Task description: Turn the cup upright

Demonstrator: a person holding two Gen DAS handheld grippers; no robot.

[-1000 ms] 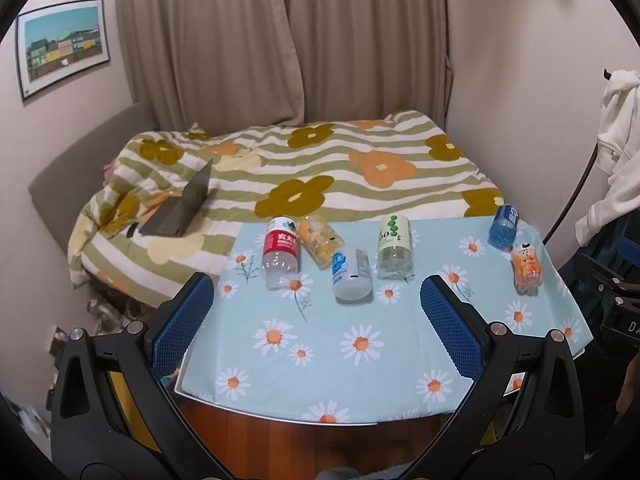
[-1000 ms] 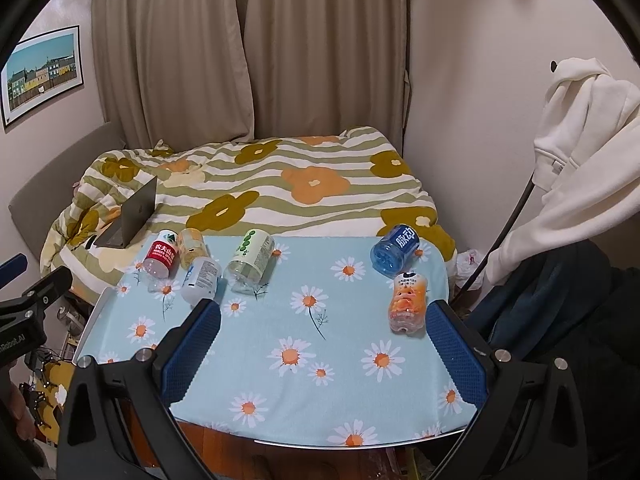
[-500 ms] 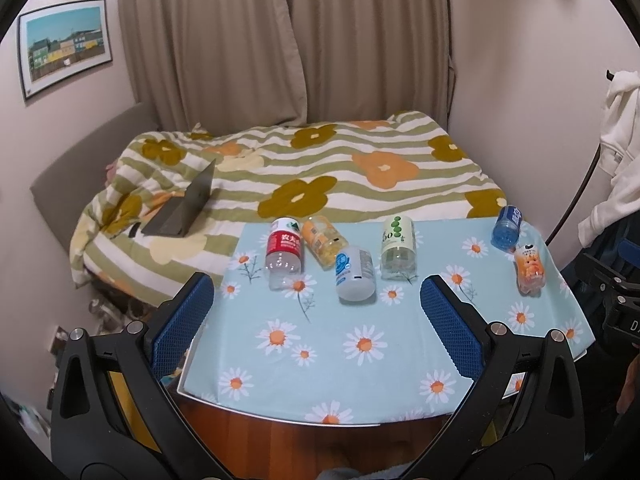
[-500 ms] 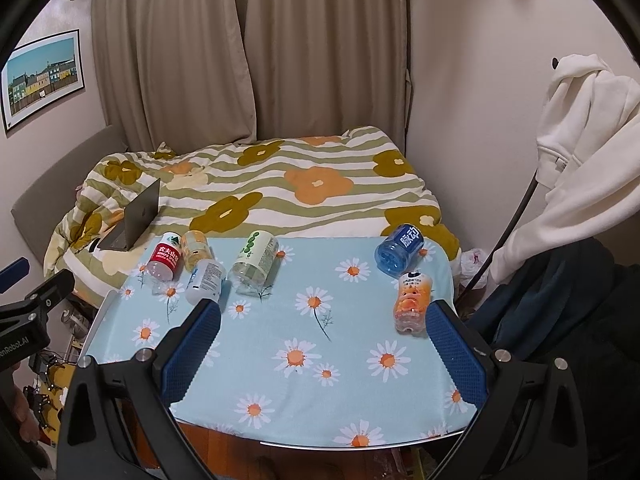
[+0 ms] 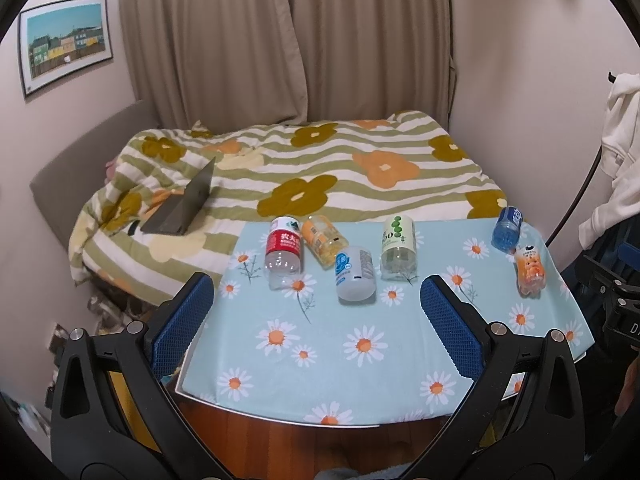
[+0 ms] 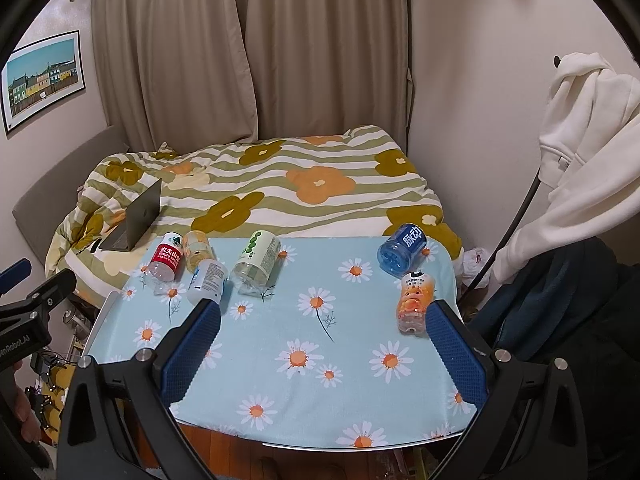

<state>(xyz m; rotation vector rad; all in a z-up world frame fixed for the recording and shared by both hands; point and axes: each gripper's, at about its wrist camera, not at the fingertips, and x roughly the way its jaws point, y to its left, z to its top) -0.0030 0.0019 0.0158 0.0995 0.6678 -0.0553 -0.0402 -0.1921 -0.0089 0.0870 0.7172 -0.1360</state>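
Several bottle-like cups lie on their sides on a daisy-print table (image 5: 360, 360). At the far left are a red-label one (image 5: 283, 249), an orange one (image 5: 322, 238), a white and blue one (image 5: 354, 274) and a green-dot one (image 5: 398, 249). At the far right are a blue one (image 5: 507, 227) and an orange-label one (image 5: 530, 271). In the right wrist view the blue one (image 6: 401, 247) and the orange-label one (image 6: 414, 300) lie at right. My left gripper (image 5: 316, 316) and right gripper (image 6: 320, 344) are open and empty, near the table's front edge.
A bed with a flowered striped quilt (image 5: 320, 168) stands behind the table, with an open laptop (image 5: 184, 208) on it. A white hoodie (image 6: 580, 128) hangs at the right. Dark clothing (image 6: 560, 320) is beside the table's right edge.
Both views have shifted slightly; the table and cups sit a little lower and closer in the frames. Both grippers stay open. The cups have not moved.
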